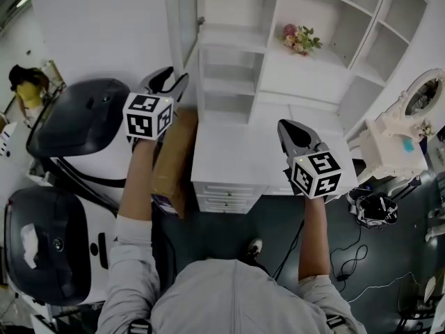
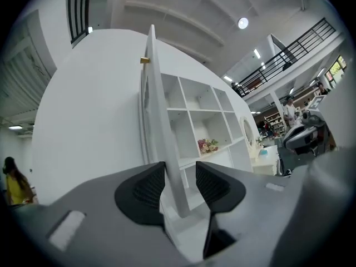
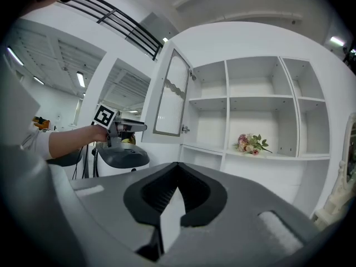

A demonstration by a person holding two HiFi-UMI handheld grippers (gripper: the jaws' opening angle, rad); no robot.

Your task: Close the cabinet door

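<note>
The white cabinet (image 1: 306, 82) has open shelves, and its glazed door (image 1: 182, 26) stands swung out at the left. My left gripper (image 1: 171, 78) is up at the door's free edge. In the left gripper view the door's edge (image 2: 158, 121) runs down between the jaws of the left gripper (image 2: 181, 167), which are open with a gap to each pad. My right gripper (image 1: 285, 125) hovers over the cabinet's lower top, shut and empty, with the tips of the right gripper (image 3: 177, 163) meeting. From the right gripper view the door (image 3: 171, 96) and the left gripper (image 3: 136, 127) show.
A bunch of flowers (image 1: 300, 39) lies on a shelf. A cardboard box (image 1: 174, 158) leans beside the drawers (image 1: 229, 193). Two black cases (image 1: 83, 117) (image 1: 45, 245) sit at the left. An ornate white dresser with a mirror (image 1: 400, 138) stands at the right. Cables lie on the dark floor.
</note>
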